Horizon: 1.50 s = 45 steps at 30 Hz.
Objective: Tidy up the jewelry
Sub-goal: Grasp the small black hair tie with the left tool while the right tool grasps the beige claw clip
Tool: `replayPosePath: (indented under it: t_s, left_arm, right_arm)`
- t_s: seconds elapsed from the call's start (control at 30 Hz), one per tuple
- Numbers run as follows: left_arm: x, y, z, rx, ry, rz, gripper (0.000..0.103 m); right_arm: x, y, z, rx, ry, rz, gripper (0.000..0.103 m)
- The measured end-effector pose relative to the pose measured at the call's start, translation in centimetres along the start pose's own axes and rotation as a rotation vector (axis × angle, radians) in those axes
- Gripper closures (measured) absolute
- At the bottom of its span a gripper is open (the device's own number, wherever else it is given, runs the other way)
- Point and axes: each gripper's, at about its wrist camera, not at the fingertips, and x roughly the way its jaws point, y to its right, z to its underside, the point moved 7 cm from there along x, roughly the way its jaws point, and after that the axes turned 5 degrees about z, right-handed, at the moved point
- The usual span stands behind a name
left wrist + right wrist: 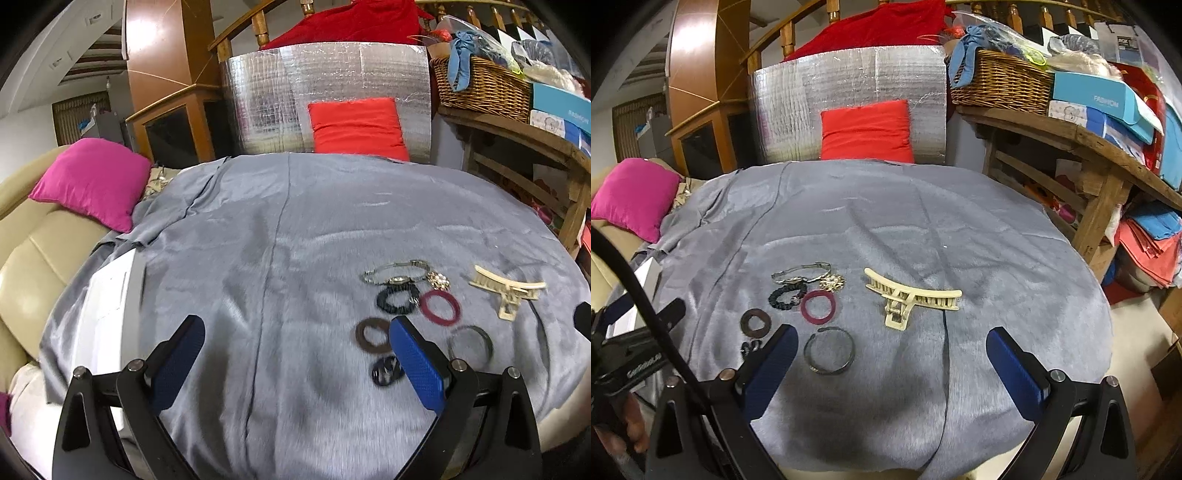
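Both claws spread wide and holding nothing above a grey plush cloth point(923, 229) strewn with jewelry

Left gripper point(295, 328) gaping, its right pad overlapping a brown ring point(371, 335) and a small dark clasp-like piece point(386, 371) lying just behind it; black scrunchie point(397, 298) and maroon bangle point(440, 307) a little further ahead, to the right of the pads; silver watch point(393, 272) and gold brooch point(437, 281) beyond those; thin dark bangle point(471, 343) just right of the right pad; cream hair claw clip point(508, 291) further right again; white box edge point(110, 284), blurred, off to the left

Right gripper point(891, 338) equally wide, thin dark bangle point(830, 350) lying between the pads close to the left one; cream hair claw clip point(910, 299) directly ahead between the fingers; maroon bangle point(818, 307), black scrunchie point(786, 297), silver watch point(799, 275) and gold brooch point(832, 282) ahead and left; brown ring point(756, 322) left of the left pad

Red cushion point(866, 131) against silver foil sheeting point(849, 74) at the far edge, magenta pillow point(631, 195) far left, wicker basket point(1001, 83) on a wooden shelf far right
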Motion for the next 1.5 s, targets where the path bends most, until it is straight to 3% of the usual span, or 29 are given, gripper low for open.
replayPosePath:
  t_s: [0.17, 0.53, 1.0, 1.2, 1.37, 1.5]
  left_arm:
    - [2.9, 0.4, 1.2, -0.056, -0.107, 0.088, 0.003]
    - [4.8, -0.5, 3.2, -0.057, -0.213, 0.114, 0.003]
    - [5.3, 2.8, 5.1, 0.043, -0.280, 0.245, 0.003]
    - [6.5, 3.6, 5.8, -0.016, -0.346, 0.299, 0.004]
    - [7.4, 4.2, 6.2, -0.047, -0.384, 0.339, 0.031]
    - [8.1, 5.1, 6.7, -0.047, -0.413, 0.364, 0.045]
  right_arm:
    - [3.2, 0.2, 0.5, 0.043, -0.084, -0.052, 0.007]
    - [8.5, 0.8, 0.6, 0.206, -0.224, -0.142, 0.021]
    - [12.3, 2.4, 1.0, 0.360, -0.327, -0.201, 0.023]
    - [13.2, 2.0, 0.9, 0.372, -0.343, -0.220, 0.023]
    - [14.1, 1.3, 0.9, 0.369, -0.365, -0.216, 0.030]
    - [15.0, 0.9, 1.0, 0.366, -0.386, -0.195, 0.034]
